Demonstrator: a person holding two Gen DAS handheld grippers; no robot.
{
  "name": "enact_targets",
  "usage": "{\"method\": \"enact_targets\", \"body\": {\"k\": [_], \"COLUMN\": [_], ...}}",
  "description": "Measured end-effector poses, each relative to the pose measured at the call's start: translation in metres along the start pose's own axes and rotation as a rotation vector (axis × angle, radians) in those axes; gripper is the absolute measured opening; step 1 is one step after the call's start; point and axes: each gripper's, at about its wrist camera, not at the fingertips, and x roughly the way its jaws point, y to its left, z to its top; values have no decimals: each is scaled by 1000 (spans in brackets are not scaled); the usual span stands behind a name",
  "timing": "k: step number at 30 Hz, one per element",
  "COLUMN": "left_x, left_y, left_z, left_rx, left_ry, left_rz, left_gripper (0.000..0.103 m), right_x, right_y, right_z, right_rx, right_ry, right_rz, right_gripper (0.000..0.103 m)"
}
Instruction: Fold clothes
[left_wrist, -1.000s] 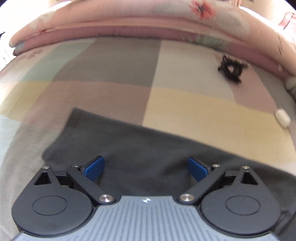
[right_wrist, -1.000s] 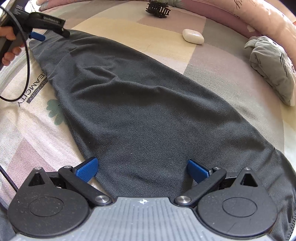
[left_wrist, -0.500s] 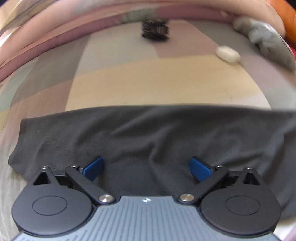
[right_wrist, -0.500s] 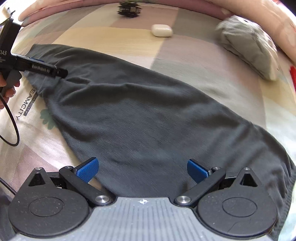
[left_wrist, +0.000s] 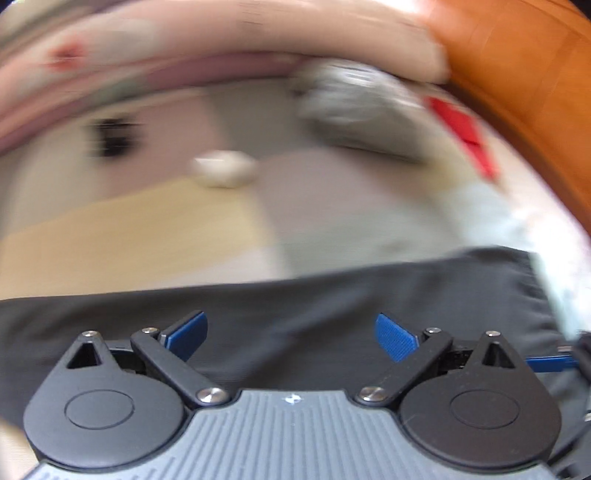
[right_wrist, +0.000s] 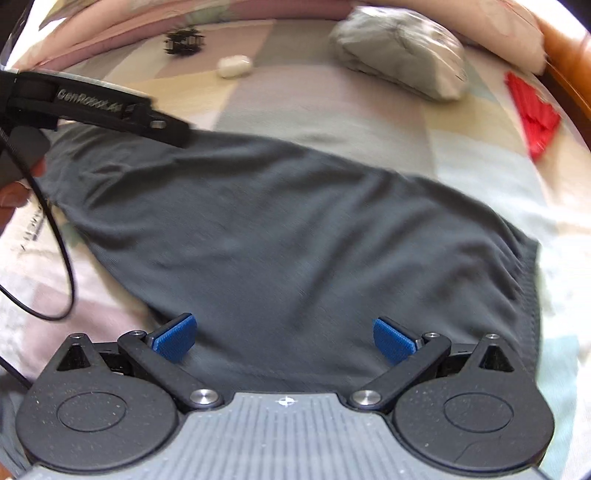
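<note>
Garment: dark grey garment (right_wrist: 288, 236) was found spread out on the patchwork bed cover (right_wrist: 332, 107), in a long tapered shape, wide at the near right end and narrowing toward the far left. A ribbed band was seen along its right edge. Shallow wrinkles ran across the middle.
Garment layering: whether the cloth lay single or already doubled could not be told; the outline would fit either an opened piece or one folded once lengthwise.
Left gripper (left_wrist: 291, 334): held low over the near part of the garment, blue pads set wide apart, nothing between them. In the right wrist view its black body (right_wrist: 110, 107) was seen reaching over the garment's far left edge. The left wrist view was motion-blurred.
Right gripper (right_wrist: 284, 334): held low above the garment's near edge, pads spread wide, nothing gripped; cloth lay below the gap.
Pose rationale: with one tool at each end of the long cloth, the placement was judged to suit taking two edges at once.
Hand: part of a hand (right_wrist: 13, 195) was seen at the left frame edge, on the left gripper's handle, with a black cable (right_wrist: 61, 236) looping down.
Surroundings: a bundled grey cloth (right_wrist: 402, 59), a small white case (right_wrist: 234, 66), a black clip-like item (right_wrist: 184, 38) and a red object (right_wrist: 535, 110) lay well apart from the garment.
</note>
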Motion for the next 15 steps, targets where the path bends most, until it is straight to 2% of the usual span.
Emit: {"method": "enact_targets", "body": {"k": [2,4,9,11,14,15], "left_x": [16,28,57,67,84,84], "left_y": [-31,-62,-113,-121,-117,-119], "left_z": [2,0,-6,-5,5,6], "left_rx": [31,56,68,66,50,50], "left_ry": [24,51,99,94,73,74], "left_rz": [-74,-115,-202,-190,-108,-112], "left_gripper": [97,97,97,97,97,97], "right_x": [-7,-13,-26,-29,-33,-34], "right_y": [-16,-30,-63,-75,-91,-96], "right_z": [-12,-24,-49,-56,-66,-69], "right_rx": [13,8,19,46,85,93], "right_ry": [0,-5,-24,-27,-37,-39], "right_rz": [-20,-40,-80,-78,-73,-73], "right_gripper": [103,103,103,103,103,103]}}
